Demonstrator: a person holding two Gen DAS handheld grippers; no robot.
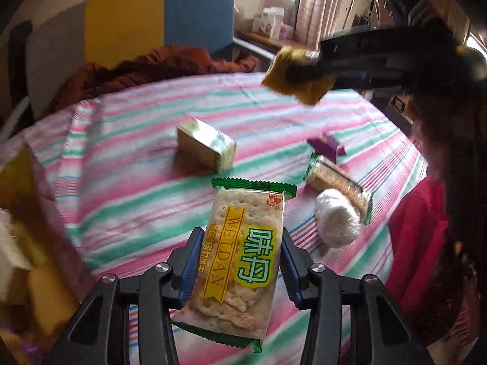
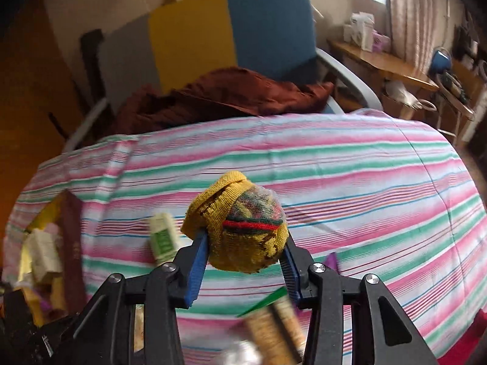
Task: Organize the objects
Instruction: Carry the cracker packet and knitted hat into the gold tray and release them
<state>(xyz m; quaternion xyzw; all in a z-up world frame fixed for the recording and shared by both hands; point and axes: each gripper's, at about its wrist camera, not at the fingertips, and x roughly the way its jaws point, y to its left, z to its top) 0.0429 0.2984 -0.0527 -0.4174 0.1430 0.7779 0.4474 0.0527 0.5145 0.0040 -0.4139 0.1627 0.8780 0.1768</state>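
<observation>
Sitting between left gripper point(image 1: 240, 269) pads: cracker packet point(image 1: 240, 261)

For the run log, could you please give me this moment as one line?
left hand-held gripper: shut on cracker packet | right hand-held gripper: shut on rolled yellow sock | both lifted above striped cloth

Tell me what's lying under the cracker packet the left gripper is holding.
Beneath the cracker packet, held in the left gripper, only the striped cloth shows. The packet hides the patch directly below it, so anything small there cannot be seen.
</observation>
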